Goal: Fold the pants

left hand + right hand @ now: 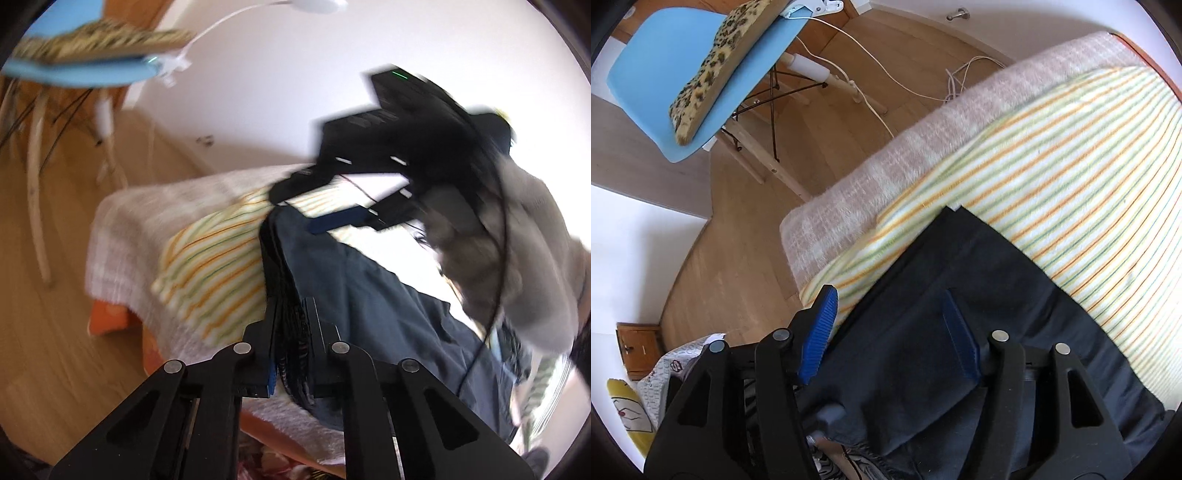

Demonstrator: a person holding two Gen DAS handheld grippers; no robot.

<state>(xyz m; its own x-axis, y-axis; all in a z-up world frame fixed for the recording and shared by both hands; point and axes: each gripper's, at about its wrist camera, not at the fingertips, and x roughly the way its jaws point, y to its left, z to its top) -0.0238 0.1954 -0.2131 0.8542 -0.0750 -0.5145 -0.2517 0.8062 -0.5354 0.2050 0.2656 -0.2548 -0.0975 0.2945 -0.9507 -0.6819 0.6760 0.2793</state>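
Observation:
Dark navy pants (pixel 960 258) lie on a striped sheet (pixel 1052 147) on the bed. My right gripper (pixel 886 295) points steeply down over them, open; one blue pad rests on the cloth and the other hangs past its left edge. In the left wrist view the pants (pixel 369 295) stretch off to the right, and my left gripper (pixel 291 306) is shut on a bunched fold of them at the near edge. The right gripper (pixel 314 206) shows blurred farther along the pants, held by a person in a grey fleece sleeve (pixel 528 251).
A pink-and-white blanket (pixel 886 155) covers the bed's corner under the sheet. On the wooden floor beyond it stands a blue chair (pixel 646 74) with a leopard-print cushion (pixel 720 62). White cables (pixel 886 85) trail over the floor. A bag and small items (pixel 665 373) lie at lower left.

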